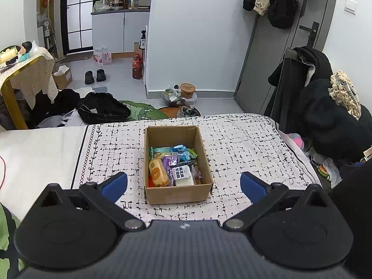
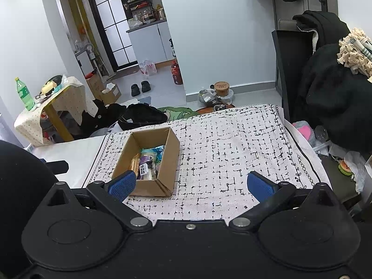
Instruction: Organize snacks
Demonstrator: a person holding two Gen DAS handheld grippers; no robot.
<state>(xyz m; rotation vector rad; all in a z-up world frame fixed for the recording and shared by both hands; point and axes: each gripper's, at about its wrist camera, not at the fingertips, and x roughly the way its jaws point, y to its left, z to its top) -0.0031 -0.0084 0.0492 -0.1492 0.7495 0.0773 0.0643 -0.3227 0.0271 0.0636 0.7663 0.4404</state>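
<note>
Cardboard box (image 1: 177,193) sits mid-cloth (image 1: 244,144), bare cloth on all sides; packaged snacks (image 1: 173,166) fill its near half. Left gripper (image 1: 183,184) and right gripper (image 2: 191,184) both spread wide, holding nothing.

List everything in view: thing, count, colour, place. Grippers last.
cardboard box: one, brown, open, on the patterned cloth
snack packets: several, exact count unclear; orange, purple, blue, green, white; inside the box
patterned cloth: one, white with black marks, covering the near surface
side table: one, cream dotted cover, far left
green bottle: one, on the side table
slippers: one pair, black, on the far floor
red bottle: one, on the floor by the wall corner
round tub: one, brown, on the floor at the wall
dark clothes: a pile, black, right side
door: one, grey, right
left gripper: black with blue pads, open, behind the box
right gripper: black with blue pads, open, right of the box
</note>
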